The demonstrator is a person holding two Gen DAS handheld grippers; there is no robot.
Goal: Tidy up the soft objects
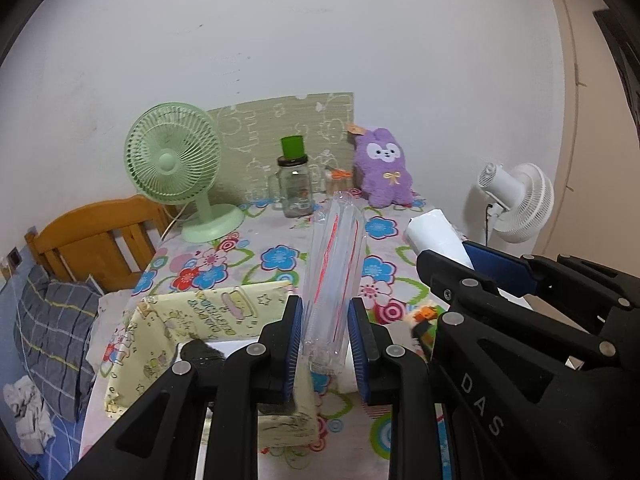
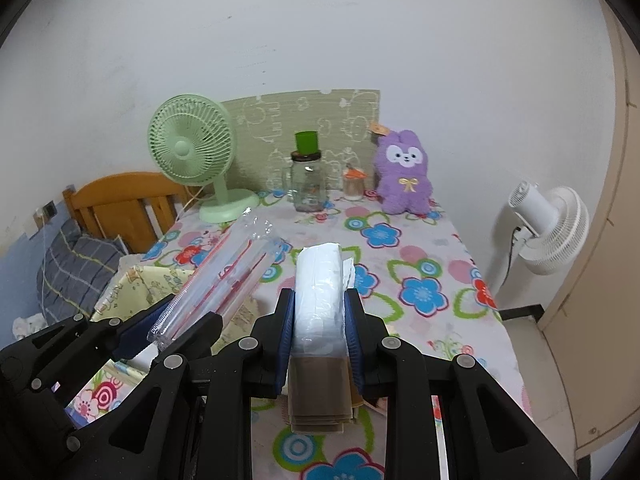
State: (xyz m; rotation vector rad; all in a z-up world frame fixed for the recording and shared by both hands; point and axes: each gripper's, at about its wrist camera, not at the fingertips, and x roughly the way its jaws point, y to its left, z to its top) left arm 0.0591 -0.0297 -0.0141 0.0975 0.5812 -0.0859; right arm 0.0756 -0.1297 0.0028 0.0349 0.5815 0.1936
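Both grippers carry loads above the table: the left gripper (image 1: 325, 334) is clamped on a clear straw pack (image 1: 335, 276), the right gripper (image 2: 319, 334) on a white tissue pack (image 2: 320, 300). Next, probably, lowering them into the yellow box (image 1: 160, 332) at 9 o'clock without crushing either 1.

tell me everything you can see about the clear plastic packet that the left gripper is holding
The clear plastic packet is a long, narrow, see-through sleeve with thin red lines along its length, its far end crimped and crinkled. It looks soft and slightly squashed. The left gripper clamps its near end between blue pads, so it sticks out forward, raised over the floral tablecloth and beside the yellow fabric box. Its contents cannot be made out. In the right wrist view it angles up and to the right.
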